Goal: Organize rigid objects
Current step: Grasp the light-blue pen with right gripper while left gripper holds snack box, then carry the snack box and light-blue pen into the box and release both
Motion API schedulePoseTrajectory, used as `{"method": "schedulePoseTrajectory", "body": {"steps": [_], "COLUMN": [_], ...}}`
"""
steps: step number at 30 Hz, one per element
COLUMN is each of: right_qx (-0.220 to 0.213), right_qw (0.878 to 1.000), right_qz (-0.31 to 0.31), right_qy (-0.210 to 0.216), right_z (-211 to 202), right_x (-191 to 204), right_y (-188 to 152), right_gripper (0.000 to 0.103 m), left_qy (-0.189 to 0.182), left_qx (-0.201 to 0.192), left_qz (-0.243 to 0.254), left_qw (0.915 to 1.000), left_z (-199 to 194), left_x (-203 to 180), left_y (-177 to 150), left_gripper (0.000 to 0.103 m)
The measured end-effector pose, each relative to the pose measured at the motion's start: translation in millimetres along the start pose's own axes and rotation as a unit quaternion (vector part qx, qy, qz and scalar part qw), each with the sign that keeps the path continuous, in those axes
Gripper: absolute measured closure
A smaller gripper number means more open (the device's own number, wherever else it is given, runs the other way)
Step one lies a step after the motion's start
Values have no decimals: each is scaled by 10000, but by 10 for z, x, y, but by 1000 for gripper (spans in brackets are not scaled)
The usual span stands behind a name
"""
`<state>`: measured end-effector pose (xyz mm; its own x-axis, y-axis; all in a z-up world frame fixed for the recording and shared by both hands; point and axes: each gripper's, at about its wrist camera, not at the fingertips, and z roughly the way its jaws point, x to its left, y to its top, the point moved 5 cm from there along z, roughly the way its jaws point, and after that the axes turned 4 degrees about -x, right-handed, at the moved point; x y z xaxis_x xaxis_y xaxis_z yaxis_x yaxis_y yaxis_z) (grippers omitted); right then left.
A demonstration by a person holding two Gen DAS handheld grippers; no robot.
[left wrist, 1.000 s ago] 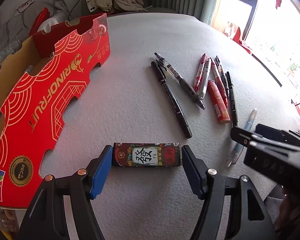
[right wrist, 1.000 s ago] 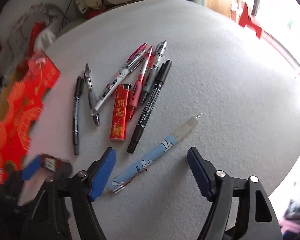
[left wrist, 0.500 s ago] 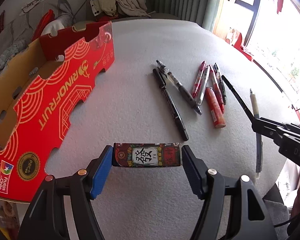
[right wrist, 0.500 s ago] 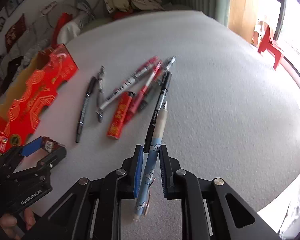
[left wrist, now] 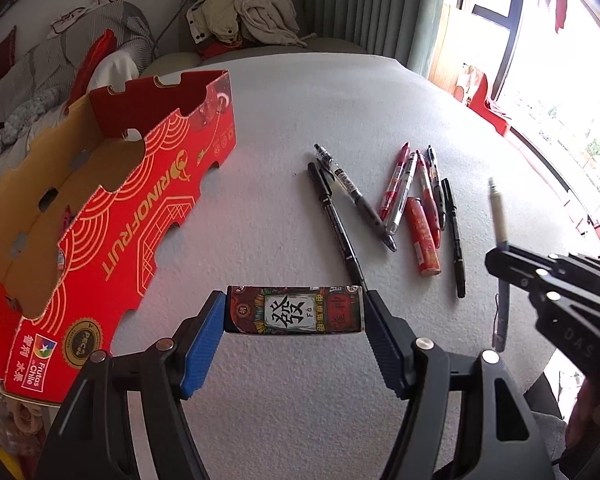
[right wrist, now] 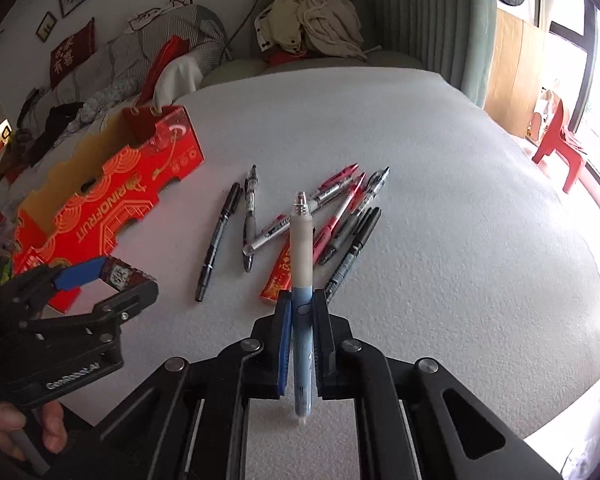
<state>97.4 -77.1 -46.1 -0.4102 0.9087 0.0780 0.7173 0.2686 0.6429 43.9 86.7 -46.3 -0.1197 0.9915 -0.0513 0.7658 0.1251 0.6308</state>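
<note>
**Both grippers loaded; transfer to the box is pending**

The left gripper (left wrist: 294, 312) pinches a small printed box (left wrist: 293, 315) by its two short ends, jaws spread wide to that length. The right gripper (right wrist: 302, 320) has just closed its jaws, which now press on the blue lower barrel of a blue-and-white pen (right wrist: 302, 276); the pen points to 12 o'clock in the right wrist view and appears lifted off the white table (right wrist: 440, 184).

Judged step: pick-up is complete on both sides, and the carry is in hand. The red cardboard box (left wrist: 112, 216), open-topped, lies at 10 o'clock from the left gripper. The next move calls for swinging each load over the box rim and releasing inside without snagging the scalloped wall.

The remaining pens (left wrist: 412, 196) and a red lighter (left wrist: 422, 236) lie at 1 o'clock from the left gripper, on the table.

Legible markings:
- Red cardboard box: "RINOFRUIT", "Frutas de Chile", and a round gold seal, too small to read.
- Small printed box: one large Chinese character with small Latin letters beside it.
- Left gripper body, right wrist view: "GenRobot.AI".
- Red lighter: gold characters, illegible.
</note>
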Motion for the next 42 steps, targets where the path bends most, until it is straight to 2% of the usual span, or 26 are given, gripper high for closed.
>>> {"method": "schedulePoseTrajectory", "body": {"steps": [3, 7, 12, 16, 20, 26, 33, 42], "right_qx": [190, 374, 693, 621, 668, 221, -470, -885], "right_qw": [9998, 9991, 9974, 9977, 9977, 9992, 9957, 9892], "right_qz": [-77, 143, 195, -163, -111, -113, -449, -798], "right_qy": [17, 142, -73, -234, -73, 312, 658, 858], "right_z": [168, 206, 397, 378, 333, 43, -365, -504], "right_x": [-8, -104, -166, -102, -134, -73, 191, 592], "right_y": [-71, -203, -316, -286, -248, -138, 179, 494], "right_gripper": [93, 93, 93, 93, 93, 93, 93, 93], "left_qy": [-14, -49, -79, -85, -95, -16, 244, 637], "left_qx": [39, 121, 142, 102, -35, -245, -604, -910], "left_qz": [-30, -50, -72, -104, -83, -144, -351, -659], "left_qw": [10000, 9999, 9998, 9999, 9999, 9996, 9973, 9916], "left_z": [17, 76, 89, 64, -30, -182, -457, -735], "left_x": [3, -4, -13, -10, -11, 25, 209, 450], "left_y": [-38, -79, -115, -100, -47, 63, 281, 441], "left_gripper": [32, 32, 32, 32, 32, 32, 32, 32]}}
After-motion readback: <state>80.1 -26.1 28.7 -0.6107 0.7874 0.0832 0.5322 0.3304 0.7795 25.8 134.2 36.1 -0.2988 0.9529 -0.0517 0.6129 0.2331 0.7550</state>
